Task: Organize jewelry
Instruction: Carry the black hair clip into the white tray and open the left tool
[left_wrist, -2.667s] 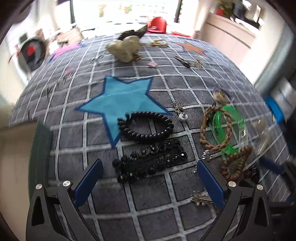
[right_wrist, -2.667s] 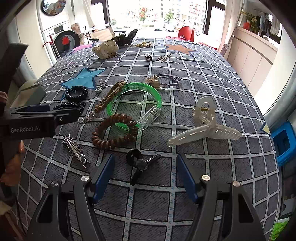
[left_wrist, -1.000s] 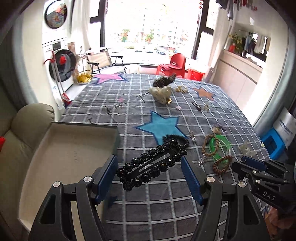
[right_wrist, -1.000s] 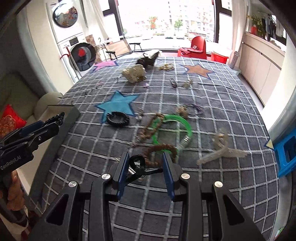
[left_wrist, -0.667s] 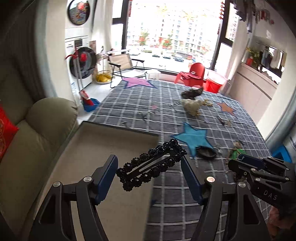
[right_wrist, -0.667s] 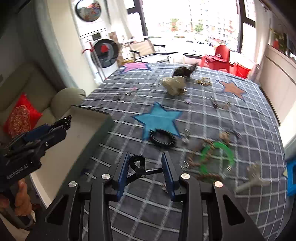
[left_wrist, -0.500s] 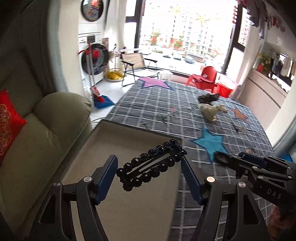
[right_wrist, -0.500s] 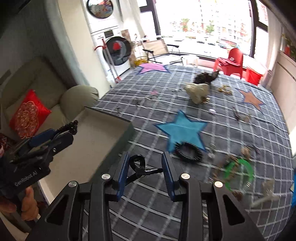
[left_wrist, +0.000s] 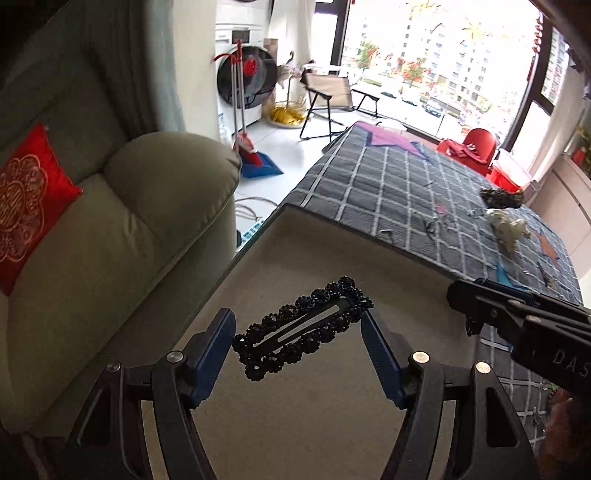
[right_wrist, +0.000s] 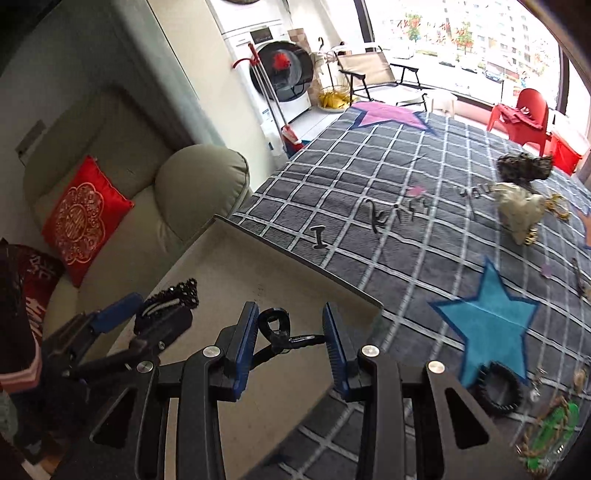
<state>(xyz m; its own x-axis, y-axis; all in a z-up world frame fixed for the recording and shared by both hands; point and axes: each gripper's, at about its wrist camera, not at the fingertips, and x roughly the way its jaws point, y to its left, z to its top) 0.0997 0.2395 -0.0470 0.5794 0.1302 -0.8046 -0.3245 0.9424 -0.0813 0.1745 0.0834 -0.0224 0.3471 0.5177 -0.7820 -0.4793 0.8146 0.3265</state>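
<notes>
Carrying two pieces to the tray at once: the left tongs grip a black beaded hair clip endwise between the blue pads, and the right tongs are clamped on a small black claw clip. Both pieces hang in the air above the pale, shallow tray, which lies at the edge of the grey checked rug nearest the beige sofa. In the left wrist view the beaded clip sits over the middle of the tray floor, tilted, and not touching it. In the right wrist view the claw clip is over the tray near its corner that juts onto the rug; the left tongs show in this view too, further in toward the sofa side.

Step in hand, as judged: transport finished or nearly so, deposit not yet made. The next move calls for lowering each piece close to the tray floor and then opening the pads, the two drops kept apart so the clips do not tangle. More items are left on the rug, among them a black coiled band and a green bangle near the blue star.
</notes>
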